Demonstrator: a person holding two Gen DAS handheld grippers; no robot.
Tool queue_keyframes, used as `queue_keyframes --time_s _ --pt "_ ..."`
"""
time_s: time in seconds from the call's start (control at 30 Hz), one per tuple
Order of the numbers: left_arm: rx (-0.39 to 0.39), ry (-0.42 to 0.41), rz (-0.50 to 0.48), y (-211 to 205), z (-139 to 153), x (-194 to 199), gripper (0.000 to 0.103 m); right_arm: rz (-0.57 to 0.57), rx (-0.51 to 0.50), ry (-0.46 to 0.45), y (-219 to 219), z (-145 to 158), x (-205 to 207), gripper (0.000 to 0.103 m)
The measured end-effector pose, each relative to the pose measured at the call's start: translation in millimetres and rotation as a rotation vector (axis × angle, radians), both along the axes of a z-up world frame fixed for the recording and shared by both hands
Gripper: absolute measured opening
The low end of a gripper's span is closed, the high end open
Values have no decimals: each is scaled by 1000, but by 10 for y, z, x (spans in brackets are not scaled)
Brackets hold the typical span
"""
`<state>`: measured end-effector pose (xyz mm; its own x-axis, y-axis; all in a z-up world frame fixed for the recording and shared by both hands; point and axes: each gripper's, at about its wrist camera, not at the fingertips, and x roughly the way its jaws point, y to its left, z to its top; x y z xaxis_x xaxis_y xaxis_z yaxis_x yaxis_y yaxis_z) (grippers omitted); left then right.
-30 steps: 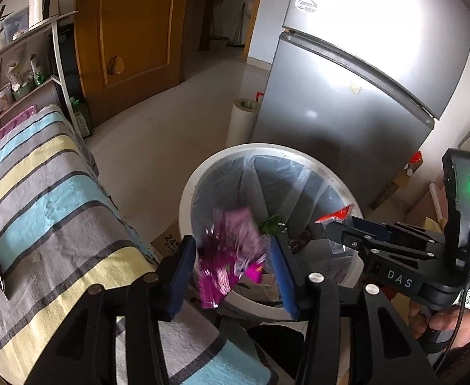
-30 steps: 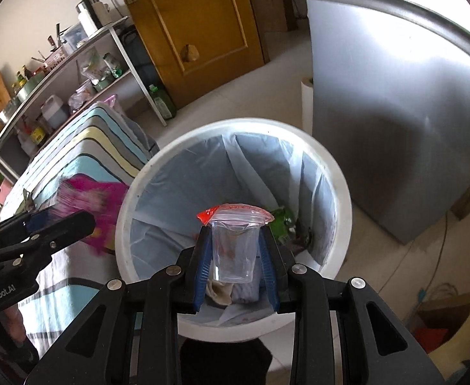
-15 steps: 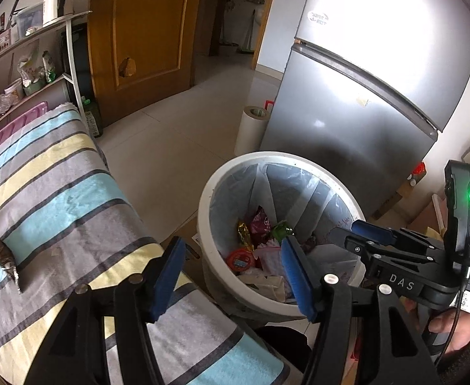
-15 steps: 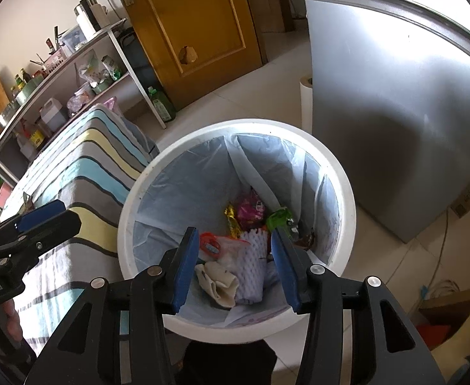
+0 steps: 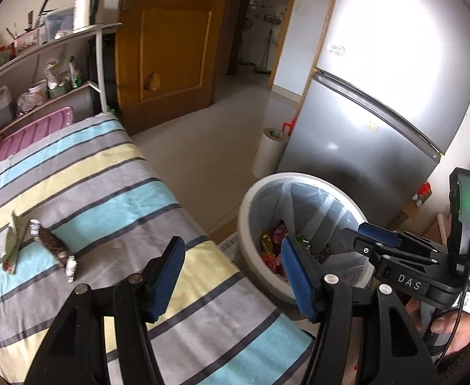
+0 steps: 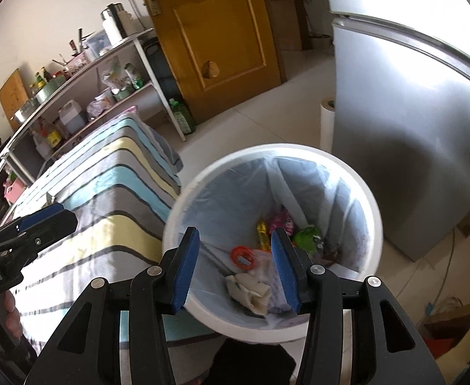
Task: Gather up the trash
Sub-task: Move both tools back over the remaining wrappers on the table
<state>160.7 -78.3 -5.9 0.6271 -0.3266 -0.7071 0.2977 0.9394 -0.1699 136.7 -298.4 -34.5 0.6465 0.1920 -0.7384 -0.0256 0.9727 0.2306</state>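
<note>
Beside the striped bed [image 5: 113,192], our left gripper [image 5: 231,272] and right gripper [image 6: 235,263] both hang released and empty; we should approach the brown wrapper [image 5: 53,245] near the bed's left edge flat and straddle it, then carry it to the bin [image 6: 374,224].

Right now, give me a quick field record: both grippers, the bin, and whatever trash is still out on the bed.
left gripper: open, empty, over the striped bed's edge
right gripper: open, empty, above the bin
trash bin: white, lined with a bag, on the floor beside the bed and fridge
bin contents: pink wrapper, green wrapper, crumpled tissue, other bits
left on striped bed: brown wrapper, pale green wrapper beside it
</note>
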Motion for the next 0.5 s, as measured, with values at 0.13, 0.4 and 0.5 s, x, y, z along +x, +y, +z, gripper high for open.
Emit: queue_keyframes --time_s 0.13,0.4,0.5 --pt "5 -24 42 219 50 -61 65 34 11 -31 184 60 12 48" --pt "10 -33 180 915 42 -156 66 145 13 -63 709 113 140 48" --pt "5 -24 238 1211 10 -175 66 193 13 -63 947 110 210 48"
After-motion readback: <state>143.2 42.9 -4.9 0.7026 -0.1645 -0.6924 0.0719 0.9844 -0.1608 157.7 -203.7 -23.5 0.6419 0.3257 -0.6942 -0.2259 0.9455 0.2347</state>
